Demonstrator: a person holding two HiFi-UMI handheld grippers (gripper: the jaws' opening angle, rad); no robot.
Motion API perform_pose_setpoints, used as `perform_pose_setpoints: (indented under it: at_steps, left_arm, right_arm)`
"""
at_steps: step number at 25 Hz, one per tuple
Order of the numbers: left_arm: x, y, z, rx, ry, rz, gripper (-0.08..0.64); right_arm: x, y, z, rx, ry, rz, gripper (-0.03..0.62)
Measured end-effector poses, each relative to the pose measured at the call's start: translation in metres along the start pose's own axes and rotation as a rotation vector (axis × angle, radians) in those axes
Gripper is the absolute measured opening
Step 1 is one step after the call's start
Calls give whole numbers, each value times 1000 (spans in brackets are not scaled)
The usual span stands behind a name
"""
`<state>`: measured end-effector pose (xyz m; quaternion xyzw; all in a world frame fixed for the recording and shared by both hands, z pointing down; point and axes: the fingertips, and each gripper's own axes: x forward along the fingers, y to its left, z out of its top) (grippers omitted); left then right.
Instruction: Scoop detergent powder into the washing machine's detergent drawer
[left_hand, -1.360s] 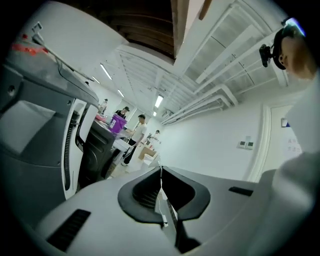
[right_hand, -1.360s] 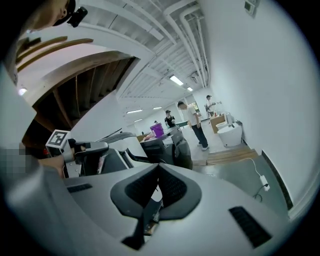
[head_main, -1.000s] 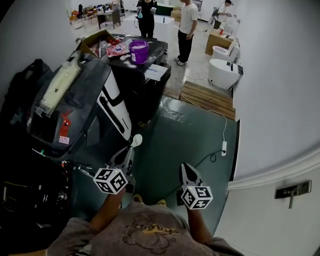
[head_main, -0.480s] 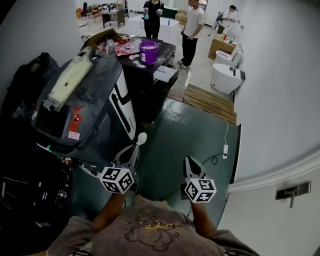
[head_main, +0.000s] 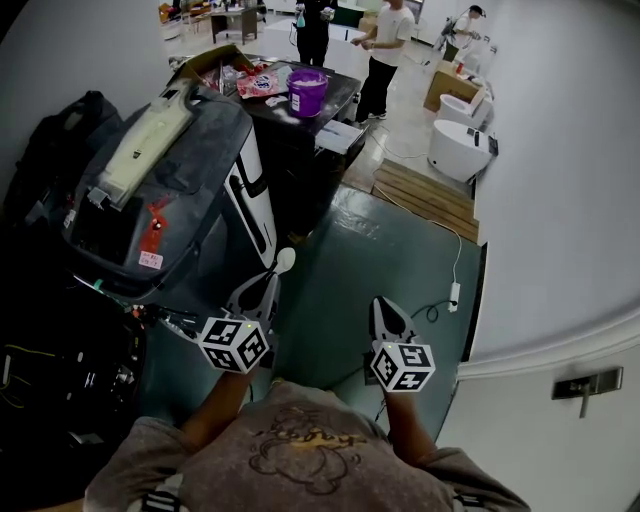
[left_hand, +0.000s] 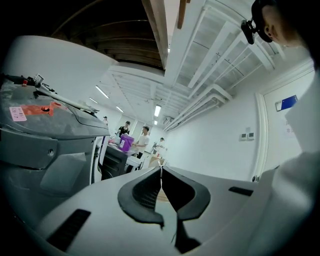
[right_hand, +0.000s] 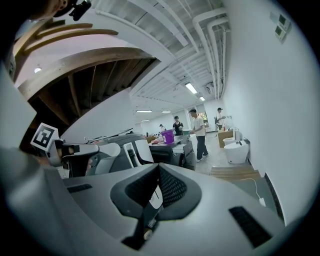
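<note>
Green floor underfoot, washing machine now nearer; left tool stays clamped on scoop, right tool closed, empty.

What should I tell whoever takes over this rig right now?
Left gripper: shut on a white scoop, which points forward over the green floor. I can't tell if there is powder in it.
Right gripper: shut, nothing held.
Washing machine: to the front left, within a step. I can't make out its detergent drawer.
Purple tub: on the dark table beyond the machine, contents not visible.
Done: the scoop is in hand.
Left: probably load the scoop, then tip it into the drawer.
</note>
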<state>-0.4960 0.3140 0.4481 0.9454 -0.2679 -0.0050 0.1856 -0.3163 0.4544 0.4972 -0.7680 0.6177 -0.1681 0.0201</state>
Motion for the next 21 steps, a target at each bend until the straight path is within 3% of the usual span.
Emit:
perform_pose_setpoints:
  at_steps: [21]
  left_arm:
    - [-11,11,-9,10,-4,30,23]
  right_arm:
    - [4,20,-7,7,-11,18,0]
